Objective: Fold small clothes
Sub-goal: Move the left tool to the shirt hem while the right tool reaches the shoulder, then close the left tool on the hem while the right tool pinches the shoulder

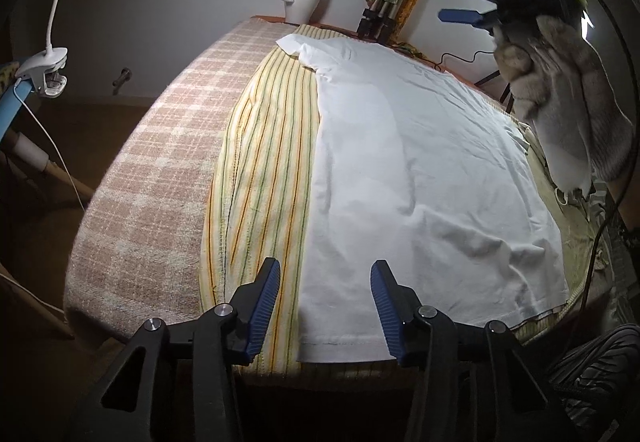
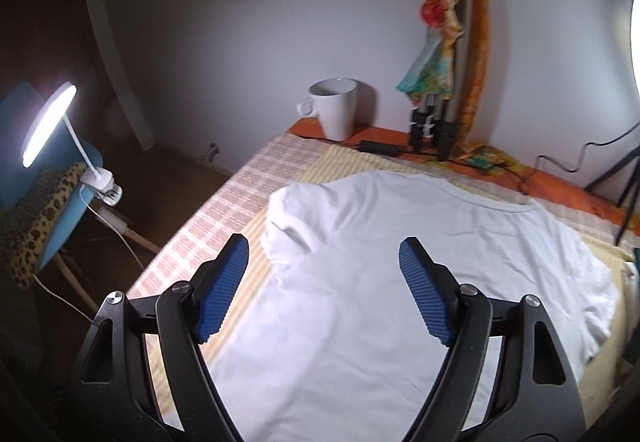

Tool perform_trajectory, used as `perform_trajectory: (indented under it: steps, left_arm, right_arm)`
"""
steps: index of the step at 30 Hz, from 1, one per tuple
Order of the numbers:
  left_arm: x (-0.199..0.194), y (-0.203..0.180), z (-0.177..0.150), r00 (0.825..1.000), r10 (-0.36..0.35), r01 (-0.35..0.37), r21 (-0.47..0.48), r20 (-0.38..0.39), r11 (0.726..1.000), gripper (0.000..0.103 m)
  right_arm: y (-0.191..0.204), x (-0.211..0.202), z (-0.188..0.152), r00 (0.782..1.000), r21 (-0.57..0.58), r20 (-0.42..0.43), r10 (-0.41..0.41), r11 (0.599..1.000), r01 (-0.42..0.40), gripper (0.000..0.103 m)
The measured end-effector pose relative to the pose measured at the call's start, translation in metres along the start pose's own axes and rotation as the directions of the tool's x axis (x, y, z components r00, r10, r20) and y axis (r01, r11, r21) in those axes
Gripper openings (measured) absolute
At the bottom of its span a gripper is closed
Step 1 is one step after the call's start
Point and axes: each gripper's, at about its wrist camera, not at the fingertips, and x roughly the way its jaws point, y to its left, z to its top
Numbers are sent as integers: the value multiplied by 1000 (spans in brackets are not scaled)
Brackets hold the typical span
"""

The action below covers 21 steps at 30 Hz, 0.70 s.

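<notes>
Dim room, grey wall (image 2: 240,22) behind. Table (image 2: 560,188) with an orange top, draped with a pink checked towel (image 1: 160,170) and, over that, a yellow striped towel (image 1: 264,162). Clip lamp (image 2: 48,122) lit at far left, clamped to a blue chair (image 2: 64,210) carrying a leopard-print cloth (image 2: 28,238). Folded tripod (image 2: 440,114) wrapped in a colourful scarf (image 2: 440,2) against the wall; black adapter (image 2: 380,147) and cables beside it.

White mug (image 2: 336,108) upright at the table's far edge, handle to the left; contents not visible.

White shirt (image 2: 400,262) spread flat on the striped towel, faintly creased, neckline toward the wall, left sleeve folded in over the body, hem at the near table edge.

Left gripper (image 1: 325,278) low over the shirt's near left hem corner, jaws partly spread, nothing pinched, corner lying between the blue pads (image 1: 264,306). Right gripper (image 2: 324,254) above the shirt near the folded sleeve, jaws wide apart, empty; seen from the left camera, held in a furry-sleeved hand (image 1: 520,62).
</notes>
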Motion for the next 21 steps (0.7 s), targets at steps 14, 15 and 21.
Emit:
perform_trajectory:
  steps: [14, 15, 21]
  left_arm:
    - [21, 5, -6, 996, -43, 41, -30, -79, 999, 40]
    - [23, 4, -7, 996, -44, 42, -27, -83, 999, 39]
    - [25, 3, -9, 995, -58, 57, -15, -83, 998, 35]
  right_arm:
    - [31, 119, 33, 987, 84, -128, 102, 992, -91, 80]
    - [32, 128, 33, 985, 85, -139, 98, 993, -87, 80]
    - [37, 178, 29, 973, 94, -212, 89, 993, -70, 74]
